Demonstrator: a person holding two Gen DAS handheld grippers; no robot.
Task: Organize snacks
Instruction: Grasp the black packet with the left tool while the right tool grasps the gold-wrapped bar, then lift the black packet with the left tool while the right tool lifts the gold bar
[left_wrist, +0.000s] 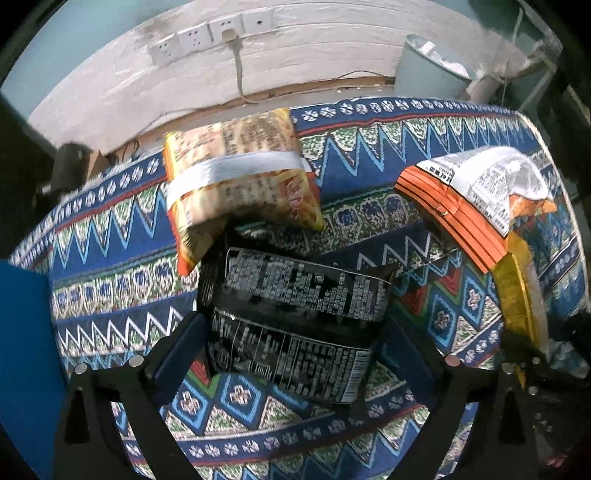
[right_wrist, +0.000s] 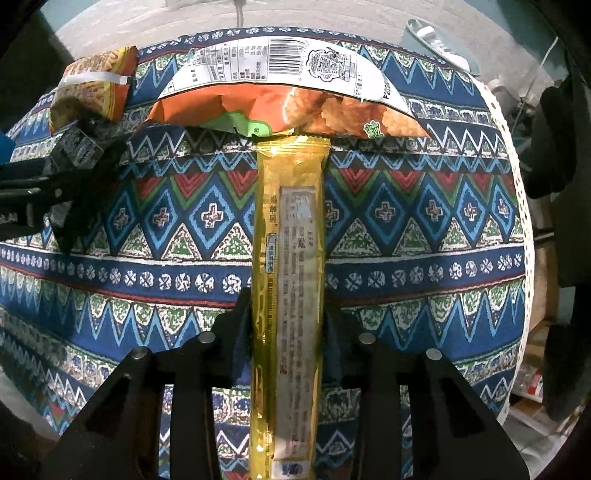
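On the table, a patterned cloth (left_wrist: 110, 236) in blue, green, red and white covers the whole top. Far left on it lies a yellow-orange snack bag (left_wrist: 240, 177) with a white band across its middle. Its near end touches a black snack bag (left_wrist: 295, 314) printed with white text, which lies flat on the cloth. The left gripper (left_wrist: 291, 332) points steeply down over this black bag with its fingers spread wide, one on each side of the bag; the pads do not appear to press on it. In the right wrist view that gripper shows at the left edge, with the black bag (right_wrist: 79, 147) beneath it.

Right of the black bag, towards the far right of the table, lies an orange and white snack bag (right_wrist: 295, 92) with a barcode and a picture of fried pieces. A long gold packet (right_wrist: 290, 258) runs from the near side up to this bag, its far end touching or just under the bag's near edge. The right gripper (right_wrist: 288, 325) pinches the gold packet from both sides, at about the middle of its length.

Beyond the far edge of the table a white wall carries a row of sockets (left_wrist: 214, 33) with one cable plugged in. A pale green bin (left_wrist: 424, 70) stands at the far right.
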